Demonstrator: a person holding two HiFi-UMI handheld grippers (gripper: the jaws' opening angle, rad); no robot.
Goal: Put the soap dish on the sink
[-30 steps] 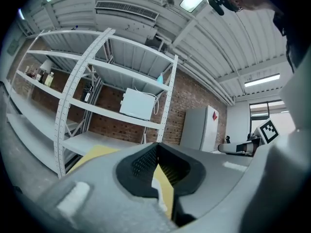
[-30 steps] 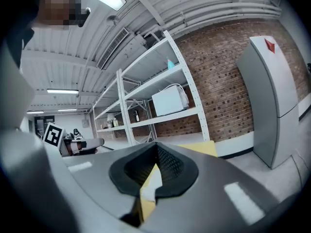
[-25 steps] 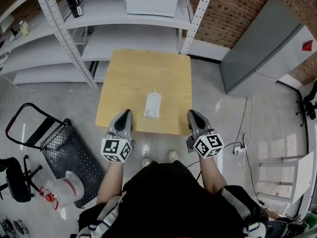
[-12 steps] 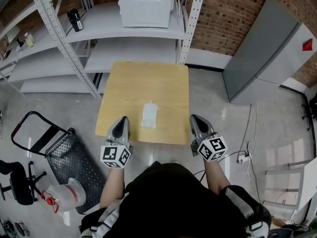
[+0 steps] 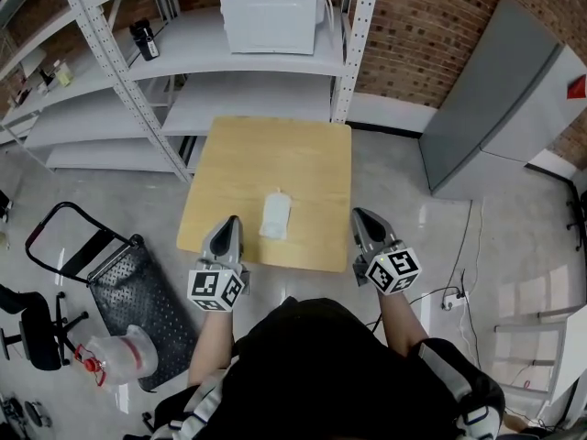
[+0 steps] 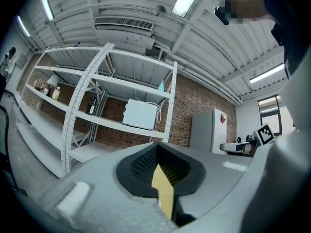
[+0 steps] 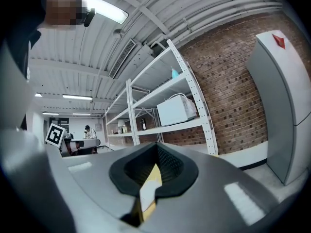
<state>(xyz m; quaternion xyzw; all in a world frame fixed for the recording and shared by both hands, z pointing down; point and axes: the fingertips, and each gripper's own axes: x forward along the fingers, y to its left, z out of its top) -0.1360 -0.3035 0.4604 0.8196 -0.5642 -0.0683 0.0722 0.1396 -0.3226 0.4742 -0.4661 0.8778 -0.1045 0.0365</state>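
A person stands at a small wooden desk (image 5: 266, 154), holding the left claw (image 5: 230, 222) and the right claw (image 5: 359, 215) level at its near edge, each with jaws pressed together on nothing. A pale white object, probably the soap dish (image 5: 275, 214), lies untouched on the desk between the two claws; with no sink in view, the task seems barely begun, and next a claw must spread and close on the dish. No brand or writing is readable, only square markers on the claws' cubes.
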